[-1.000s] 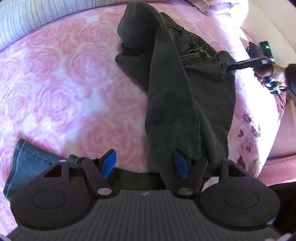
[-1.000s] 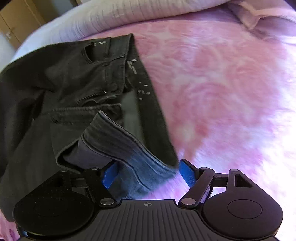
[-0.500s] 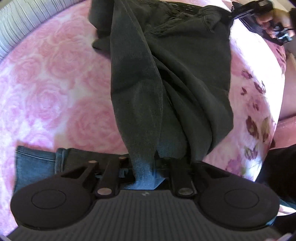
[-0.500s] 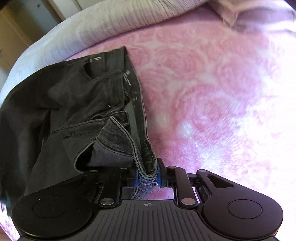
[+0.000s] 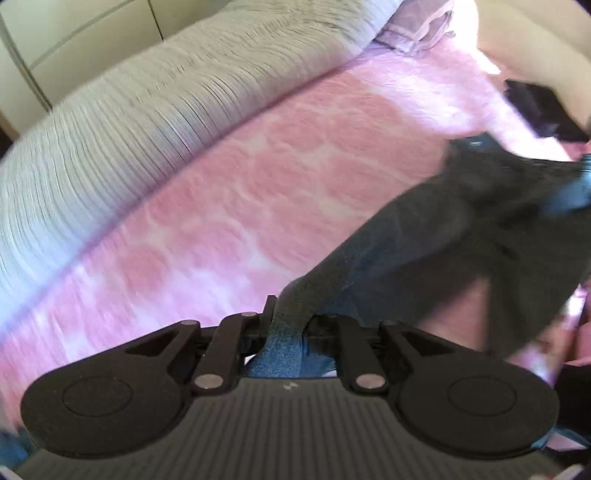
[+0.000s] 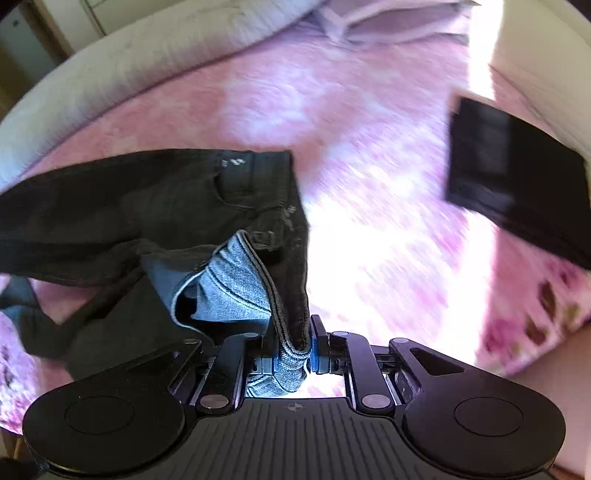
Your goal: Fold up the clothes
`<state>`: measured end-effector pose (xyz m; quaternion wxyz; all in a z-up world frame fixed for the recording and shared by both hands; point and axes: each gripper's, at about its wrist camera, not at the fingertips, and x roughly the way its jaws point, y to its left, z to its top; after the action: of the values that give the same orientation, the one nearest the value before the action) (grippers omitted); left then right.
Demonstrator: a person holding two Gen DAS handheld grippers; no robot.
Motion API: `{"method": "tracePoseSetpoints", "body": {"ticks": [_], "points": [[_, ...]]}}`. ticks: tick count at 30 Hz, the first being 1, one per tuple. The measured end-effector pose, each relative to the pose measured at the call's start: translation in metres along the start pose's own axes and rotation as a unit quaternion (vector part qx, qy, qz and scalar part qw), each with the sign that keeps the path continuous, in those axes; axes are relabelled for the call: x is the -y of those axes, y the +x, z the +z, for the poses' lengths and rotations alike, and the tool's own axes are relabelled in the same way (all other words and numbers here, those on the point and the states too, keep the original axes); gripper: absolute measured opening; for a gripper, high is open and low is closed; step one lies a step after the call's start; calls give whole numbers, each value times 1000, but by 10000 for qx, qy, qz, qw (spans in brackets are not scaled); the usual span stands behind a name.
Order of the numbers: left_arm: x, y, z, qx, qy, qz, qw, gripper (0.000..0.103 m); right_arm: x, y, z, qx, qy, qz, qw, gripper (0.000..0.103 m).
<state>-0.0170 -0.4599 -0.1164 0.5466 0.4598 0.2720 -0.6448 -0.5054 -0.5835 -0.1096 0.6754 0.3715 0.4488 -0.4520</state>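
A pair of dark grey jeans (image 5: 461, 236) hangs stretched above the pink rose-patterned blanket (image 5: 229, 206). My left gripper (image 5: 290, 332) is shut on a leg end of the jeans, and the fabric runs from it up to the right. In the right wrist view my right gripper (image 6: 293, 354) is shut on the waistband edge of the jeans (image 6: 155, 206). The waistband with its belt loop and pale inner side spreads to the left. Both views are blurred by motion.
A grey ribbed cover (image 5: 147, 110) lies along the far side of the bed. A folded black garment (image 6: 517, 192) rests on the blanket at the right. A lilac pillow (image 6: 388, 22) sits at the head. Pale cupboard doors (image 5: 74, 37) stand behind.
Both grippers went from open to shut on the jeans, then lifted them off the blanket and swung them, pulling the fabric taut. The blue denim near my left gripper has left the view.
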Motion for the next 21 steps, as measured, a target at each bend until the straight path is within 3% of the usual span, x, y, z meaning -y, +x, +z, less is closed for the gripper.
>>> {"method": "tracePoseSetpoints", "body": {"ticks": [5, 8, 10, 11, 12, 13, 17, 21], "points": [[-15, 56, 38, -221, 448, 490, 9975, 12, -3, 32, -12, -105, -27, -387, 9992, 14], [-20, 82, 44, -498, 414, 847, 9943, 31, 4, 44, -18, -101, 225, -472, 9986, 16], [-23, 99, 48, -682, 391, 1084, 9910, 40, 13, 48, -19, -156, 399, -480, 9979, 24], [-23, 100, 43, -692, 330, 1157, 9903, 48, 16, 49, -19, -214, 428, -523, 9975, 30], [-22, 96, 32, -635, 229, 1194, 9905, 62, 19, 49, -19, -258, 421, -579, 9971, 34], [-21, 91, 20, -612, 103, 1218, 9906, 67, 20, 48, -19, -300, 365, -630, 9969, 37], [-16, 69, -38, -725, -507, 1286, 9877, 69, 13, 42, -22, -317, 53, -732, 9968, 48], [-19, 60, -103, -1060, -995, 1321, 9805, 69, -25, 31, -20, -55, -458, -914, 9947, 49]]}}
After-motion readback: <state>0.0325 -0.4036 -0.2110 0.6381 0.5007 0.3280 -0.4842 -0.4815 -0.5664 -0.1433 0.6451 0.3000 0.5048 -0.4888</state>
